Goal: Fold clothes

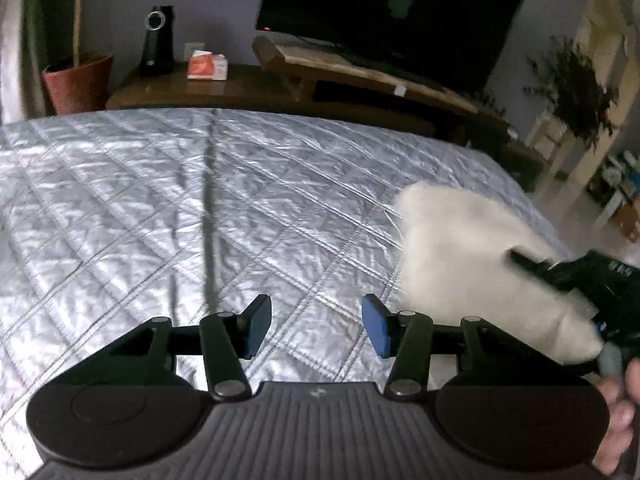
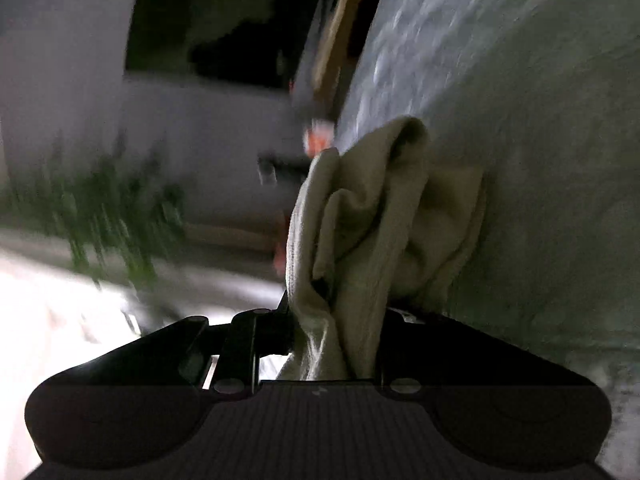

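A cream-white cloth (image 1: 472, 264) hangs bunched and blurred over the right part of the silver quilted bed (image 1: 200, 208). My right gripper (image 1: 560, 272) comes in from the right edge of the left wrist view and holds it. In the right wrist view the cloth (image 2: 372, 224) is pinched between the shut fingers of my right gripper (image 2: 340, 328) and droops forward, with the bed (image 2: 520, 120) tilted on the right. My left gripper (image 1: 316, 326) is open and empty, low over the bed, to the left of the cloth.
Beyond the bed stands a wooden cabinet (image 1: 224, 88) with a black device (image 1: 158, 40), an orange-white box (image 1: 207, 65) and a large dark TV (image 1: 392, 16). A red plant pot (image 1: 78, 80) is at the far left, a green plant (image 1: 576, 88) at the right.
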### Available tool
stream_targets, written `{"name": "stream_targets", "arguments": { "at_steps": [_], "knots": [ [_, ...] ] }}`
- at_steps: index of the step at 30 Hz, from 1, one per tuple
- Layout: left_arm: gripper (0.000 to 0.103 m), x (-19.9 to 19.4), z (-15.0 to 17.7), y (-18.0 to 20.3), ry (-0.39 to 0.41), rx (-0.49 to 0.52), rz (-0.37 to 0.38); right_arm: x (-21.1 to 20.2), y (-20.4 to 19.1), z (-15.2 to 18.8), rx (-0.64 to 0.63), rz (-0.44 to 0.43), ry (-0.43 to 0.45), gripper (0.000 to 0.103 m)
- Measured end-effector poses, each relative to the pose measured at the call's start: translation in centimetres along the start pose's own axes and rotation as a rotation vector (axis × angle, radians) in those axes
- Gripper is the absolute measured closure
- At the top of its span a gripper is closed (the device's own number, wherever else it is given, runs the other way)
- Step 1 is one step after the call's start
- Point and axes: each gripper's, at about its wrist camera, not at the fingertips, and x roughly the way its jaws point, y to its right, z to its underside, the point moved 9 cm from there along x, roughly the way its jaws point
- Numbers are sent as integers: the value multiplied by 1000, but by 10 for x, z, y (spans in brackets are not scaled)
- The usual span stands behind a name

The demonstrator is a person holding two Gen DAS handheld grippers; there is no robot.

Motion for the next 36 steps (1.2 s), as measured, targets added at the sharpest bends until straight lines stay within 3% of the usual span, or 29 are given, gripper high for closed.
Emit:
{"name": "stream_targets", "arguments": {
  "at_steps": [4,16,19,21,23,24,28,31,34,36],
  "knots": [
    [59,-10,8,-7,31,22,-22,-52,-20,-42,22,-55,254,78],
    [59,-18,24,-7,88,77,-35,-118,71,-138,209,244,685,77],
    [59,-19,27,-3,80,79,-8,-112,73,-127,152,283,666,74],
    [59,-21,29,0,81,93,5,-110,60,-120,53,393,580,57],
    [59,-21,29,1,79,100,15,-121,46,-114,-58,479,539,25],
    [59,-20,29,2,78,102,19,-131,38,-109,-118,513,537,24],
    [59,-17,30,7,71,108,32,-171,11,-96,-385,727,514,36],
    [59,-15,30,11,65,117,41,-141,-23,-97,-727,837,414,55],
    [54,-14,31,15,59,125,51,-90,-42,-94,-999,879,256,66],
    [53,-13,31,17,55,130,56,-62,-36,-88,-1079,927,135,71]
  ]
}}
